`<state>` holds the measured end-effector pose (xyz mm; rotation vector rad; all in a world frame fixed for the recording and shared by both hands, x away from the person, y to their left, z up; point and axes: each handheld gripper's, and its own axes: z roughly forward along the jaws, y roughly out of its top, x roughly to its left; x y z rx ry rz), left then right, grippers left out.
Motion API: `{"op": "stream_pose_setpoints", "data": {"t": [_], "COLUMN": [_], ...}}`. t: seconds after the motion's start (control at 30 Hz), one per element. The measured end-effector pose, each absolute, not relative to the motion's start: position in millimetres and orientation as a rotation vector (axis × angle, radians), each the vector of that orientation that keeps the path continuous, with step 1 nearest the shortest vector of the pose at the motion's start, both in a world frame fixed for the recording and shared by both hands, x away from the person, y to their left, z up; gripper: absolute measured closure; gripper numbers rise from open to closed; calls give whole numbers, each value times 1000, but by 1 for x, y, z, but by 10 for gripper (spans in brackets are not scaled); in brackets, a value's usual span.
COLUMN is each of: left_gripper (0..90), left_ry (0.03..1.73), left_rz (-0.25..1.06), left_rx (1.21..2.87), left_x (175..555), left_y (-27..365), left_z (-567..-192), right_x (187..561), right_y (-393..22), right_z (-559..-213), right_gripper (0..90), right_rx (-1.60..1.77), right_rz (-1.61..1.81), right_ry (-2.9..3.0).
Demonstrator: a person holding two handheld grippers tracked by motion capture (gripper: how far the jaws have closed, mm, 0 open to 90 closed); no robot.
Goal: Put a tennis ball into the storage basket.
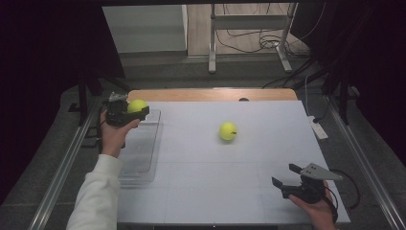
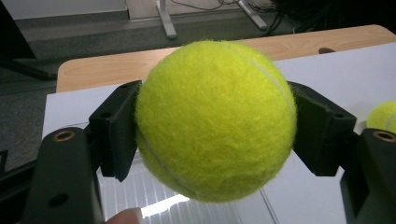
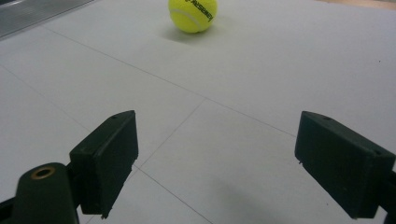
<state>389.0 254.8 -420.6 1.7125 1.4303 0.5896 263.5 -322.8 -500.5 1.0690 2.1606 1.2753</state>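
Left tool (image 1: pixel 135 111) is clamped on a tennis ball (image 2: pixel 215 120), one black pad pressing each side at about the ball's widest part, so the grip sits across the middle and the ball bulges out above and below the pads. It is held up off the table (image 1: pixel 249 191), over the far end of a clear tray (image 1: pixel 140 153) that lies just below and toward the person.

I judge the ball to be light, felt-covered and springy: the nap gives the pads good friction, so it is unlikely to slip, but a hard squeeze will dent it, and it may pop out if the pads sit off-centre. Gripping across the widest part, as now, looks the safest hold. Let go, it will probably bounce and roll, so a low release into the tray seems wise; the tray's walls look shallow.

Right tool (image 1: pixel 287 178) rests near the table's near right corner, jaws wide apart with nothing between them, well away from the left one. Ahead of it, out in the middle of the table, lies a second ball (image 1: pixel 228 131), standing free with bare surface all round. Nothing stands between the held ball and the tray. Beyond the table's far wooden edge are a metal stand and loose cables on the floor, well clear.
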Motion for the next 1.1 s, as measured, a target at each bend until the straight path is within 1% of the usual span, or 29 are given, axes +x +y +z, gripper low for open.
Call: {"op": "stream_pose_setpoints", "data": {"t": [0.57,1.1], "left_gripper": [264,264], "left_ry": [1516,1564], "left_rz": [609,590], "left_rx": [1696,1692], "left_x": [400,407], "left_y": [270,279], "left_z": [-425,-431], "right_x": [264,264], "right_y": [-323,-323], "right_z": [-501,-501], "right_gripper": [139,139], "right_rx": [1071,1070], "right_rz": [1277,1276], "right_ry": [2163,2163]}}
